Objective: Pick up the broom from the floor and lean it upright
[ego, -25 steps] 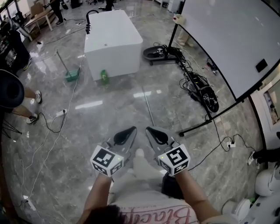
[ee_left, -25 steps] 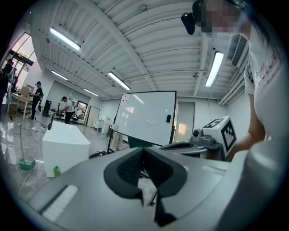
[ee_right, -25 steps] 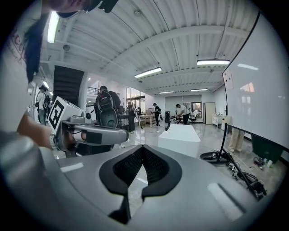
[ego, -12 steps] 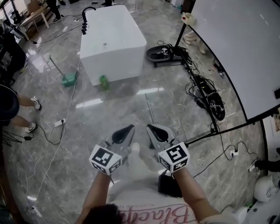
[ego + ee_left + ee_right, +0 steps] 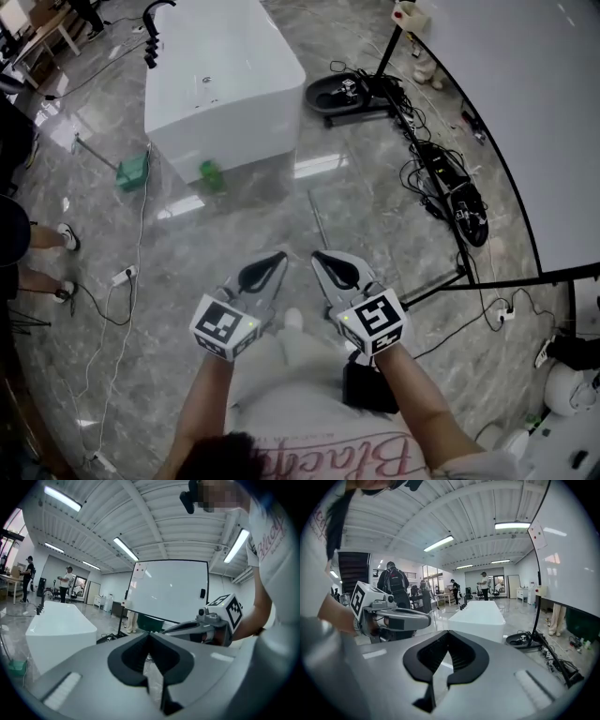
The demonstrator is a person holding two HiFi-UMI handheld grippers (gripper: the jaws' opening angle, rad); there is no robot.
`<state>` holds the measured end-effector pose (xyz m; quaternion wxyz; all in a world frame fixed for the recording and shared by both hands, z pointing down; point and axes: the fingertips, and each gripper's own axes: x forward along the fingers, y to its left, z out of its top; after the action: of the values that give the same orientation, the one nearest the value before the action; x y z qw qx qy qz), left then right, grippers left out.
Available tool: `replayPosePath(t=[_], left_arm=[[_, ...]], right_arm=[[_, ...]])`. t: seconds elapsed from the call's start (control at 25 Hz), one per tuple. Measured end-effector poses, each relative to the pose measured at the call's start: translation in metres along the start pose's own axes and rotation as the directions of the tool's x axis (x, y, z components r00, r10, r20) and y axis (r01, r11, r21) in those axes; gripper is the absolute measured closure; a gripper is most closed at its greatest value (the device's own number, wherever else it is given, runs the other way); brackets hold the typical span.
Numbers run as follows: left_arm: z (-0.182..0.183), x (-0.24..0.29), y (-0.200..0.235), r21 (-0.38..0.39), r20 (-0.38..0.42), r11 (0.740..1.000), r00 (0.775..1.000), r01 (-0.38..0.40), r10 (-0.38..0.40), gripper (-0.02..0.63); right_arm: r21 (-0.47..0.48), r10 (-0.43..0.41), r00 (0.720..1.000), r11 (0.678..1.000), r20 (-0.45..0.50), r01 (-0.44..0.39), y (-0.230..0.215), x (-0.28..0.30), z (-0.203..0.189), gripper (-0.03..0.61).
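In front of your chest: left gripper (image 5: 271, 268) and right gripper (image 5: 331, 268) both clenched, nothing between jaws. Just beyond tips, on glossy floor (image 5: 234, 239): thin pole, probably broom (image 5: 318, 219) handle, lying flat, pointing toward white tub (image 5: 225, 80). Head not visible. Expect it light, stiff, long, with smooth and likely slippery shaft. You should grip mid-shaft and steady it lower down with other gripper.

Seen from the head view, a white T-shirt (image 5: 323, 452) with pink script lettering sits at six o'clock, above pale trousers (image 5: 302, 373) and a white shoe (image 5: 292, 320). The grey, black-padded left gripper (image 5: 277, 258) and right gripper (image 5: 319, 256) each carry a white marker cube (image 5: 225, 326) printed with black squares.
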<state>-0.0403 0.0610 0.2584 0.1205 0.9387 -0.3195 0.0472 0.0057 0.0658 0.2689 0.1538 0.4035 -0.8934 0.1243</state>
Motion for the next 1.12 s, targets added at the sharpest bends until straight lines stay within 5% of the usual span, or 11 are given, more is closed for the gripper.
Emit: replayPosePath(t=[0.2, 0.48, 0.84, 1.12], left_arm=[[-0.01, 0.026, 0.044, -0.021, -0.044, 0.999, 0.998, 0.039, -0.039, 0.615], [-0.028, 0.081, 0.108, -0.05, -0.122, 0.981, 0.974, 0.188, -0.192, 0.615], [-0.077, 0.164, 0.177, -0.064, -0.249, 0.908, 0.875, 0.413, -0.415, 0.615], [-0.136, 0.211, 0.2, -0.097, -0.308, 0.873, 0.819, 0.479, -0.483, 0.615]], right_arm=[[0.055, -0.035, 0.999, 0.998, -0.033, 0.037, -0.032, 0.037, -0.007, 0.577], [0.11, -0.14, 0.985, 0.982, -0.105, 0.152, -0.08, 0.104, -0.024, 0.577], [0.181, -0.273, 0.937, 0.932, -0.216, 0.313, -0.148, 0.185, -0.061, 0.577], [0.22, -0.351, 0.899, 0.885, -0.261, 0.41, -0.196, 0.216, -0.12, 0.577]])
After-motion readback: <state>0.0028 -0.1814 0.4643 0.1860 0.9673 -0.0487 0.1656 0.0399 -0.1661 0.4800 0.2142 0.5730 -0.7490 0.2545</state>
